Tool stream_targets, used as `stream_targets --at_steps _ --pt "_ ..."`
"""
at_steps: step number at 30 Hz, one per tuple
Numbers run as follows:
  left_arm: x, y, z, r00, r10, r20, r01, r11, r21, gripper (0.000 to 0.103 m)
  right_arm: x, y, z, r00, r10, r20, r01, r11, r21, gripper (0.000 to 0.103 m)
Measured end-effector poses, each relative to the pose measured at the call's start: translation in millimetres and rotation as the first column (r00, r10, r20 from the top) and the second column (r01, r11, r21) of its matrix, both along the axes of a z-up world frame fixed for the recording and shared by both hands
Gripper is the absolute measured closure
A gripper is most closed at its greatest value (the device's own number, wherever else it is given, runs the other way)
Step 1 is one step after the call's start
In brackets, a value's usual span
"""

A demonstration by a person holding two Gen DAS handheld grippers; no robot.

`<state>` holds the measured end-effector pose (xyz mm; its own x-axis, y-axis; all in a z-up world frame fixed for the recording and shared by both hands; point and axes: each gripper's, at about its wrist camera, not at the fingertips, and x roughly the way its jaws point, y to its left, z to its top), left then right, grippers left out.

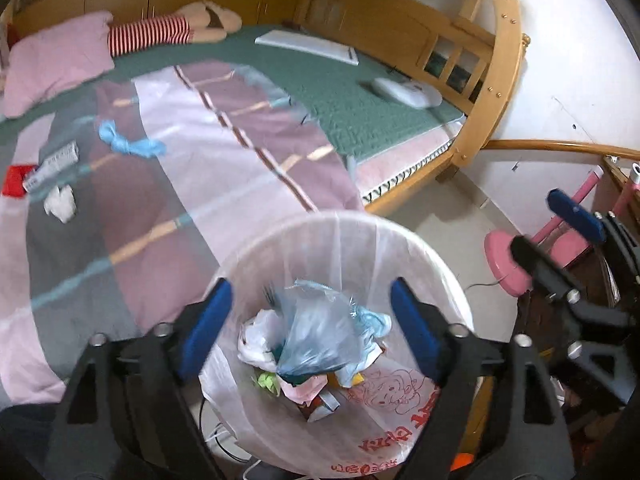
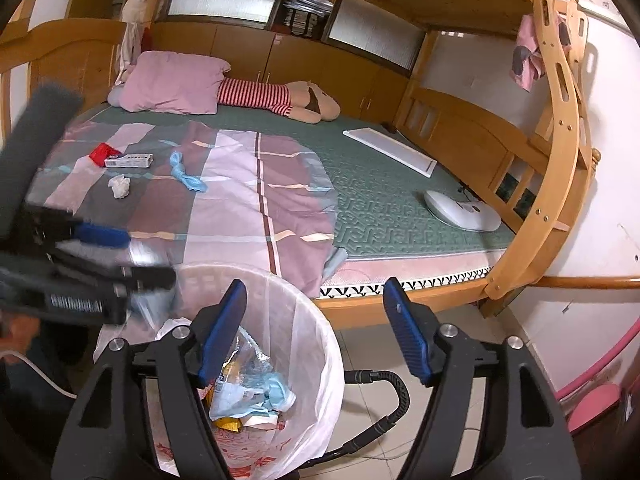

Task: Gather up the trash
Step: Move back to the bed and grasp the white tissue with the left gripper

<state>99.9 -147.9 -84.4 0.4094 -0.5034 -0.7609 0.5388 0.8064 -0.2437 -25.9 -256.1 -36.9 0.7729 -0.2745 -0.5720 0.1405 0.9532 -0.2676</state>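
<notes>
A white-lined trash bin (image 1: 404,240) stands beside the bed, holding a bluish plastic bag (image 1: 320,332) and mixed wrappers; it also shows in the right wrist view (image 2: 316,328). My left gripper (image 1: 310,332) is open and empty right above the bin. My right gripper (image 2: 314,336) is open and empty over the bin's right rim and the floor. On the blanket lie a blue crumpled glove (image 2: 186,174), a white tissue wad (image 2: 119,186), a white carton (image 2: 129,160) and a red packet (image 2: 102,153); the left wrist view shows the glove (image 1: 128,142) and the tissue (image 1: 60,204).
The wooden bunk bed has a pink pillow (image 2: 172,82), a striped doll (image 2: 276,98), a white board (image 2: 392,150) and a white device (image 2: 460,210) on the green mat. A pink stool (image 1: 508,264) and a black cable (image 2: 384,412) are on the tiled floor.
</notes>
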Motion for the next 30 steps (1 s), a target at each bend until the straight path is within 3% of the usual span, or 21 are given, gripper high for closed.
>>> stream_targets --at_steps 4,8,10,13,16,19,21,23,25,26,28,30 --pt "11.4 14.5 -0.3 0.994 0.096 0.050 -0.098 0.995 0.030 0.012 10.2 -6.5 -7.2 1.000 -0.007 -0.018 0.008 0.999 0.052 0.033" --pt "26.0 37.4 -0.6 0.965 0.216 0.150 -0.231 0.969 0.090 0.011 33.5 -7.6 -14.3 0.999 0.041 -0.032 -0.036 0.989 0.144 0.033" --pt "46.9 65.9 -6.7 0.927 0.333 0.175 -0.356 0.927 0.119 0.012 53.4 -5.2 -19.8 0.997 0.075 -0.032 -0.068 0.980 0.190 0.032" --pt "86.3 120.0 -20.2 0.864 0.491 0.112 -0.501 0.860 0.097 0.012 91.6 4.1 -30.8 0.991 0.128 -0.049 -0.114 0.969 0.221 0.030" --pt "131.0 164.9 -38.1 0.803 0.592 0.069 -0.596 0.798 0.090 0.012 139.3 23.2 -43.1 0.979 0.188 -0.077 -0.170 0.966 0.195 0.030" --pt "174.6 191.8 -55.6 0.763 0.644 0.059 -0.646 0.755 0.113 0.012 196.4 41.0 -55.1 0.959 0.263 -0.100 -0.234 0.942 0.239 0.030" --pt "198.5 202.1 -66.9 0.750 0.659 0.050 -0.661 0.744 0.102 0.012 232.1 53.2 -62.9 0.948 0.301 -0.102 -0.264 0.924 0.276 0.030" --pt "218.0 209.8 -80.0 0.760 0.648 0.053 -0.650 0.758 0.045 0.012 266.8 68.5 -72.1 0.938 0.328 -0.113 -0.286 0.914 0.287 0.030" --pt "237.8 211.8 -102.2 0.759 0.651 -0.007 -0.647 0.757 0.091 0.014 294.8 87.1 -79.8 0.932 0.342 -0.123 -0.301 0.916 0.267 0.030" --pt "247.0 214.3 -112.1 0.756 0.651 -0.068 -0.647 0.759 0.076 0.014 306.2 95.7 -83.5 0.925 0.359 -0.125 -0.316 0.909 0.272 0.030" --pt "255.8 210.4 -118.3 0.757 0.647 -0.089 -0.644 0.762 0.064 0.014 322.1 107.2 -89.6 0.913 0.385 -0.132 -0.337 0.897 0.287 0.030" --pt "267.1 202.4 -124.0 0.783 0.620 -0.054 -0.612 0.783 0.113 0.024 338.9 116.1 -97.5 0.900 0.415 -0.138 -0.358 0.880 0.311 0.030"
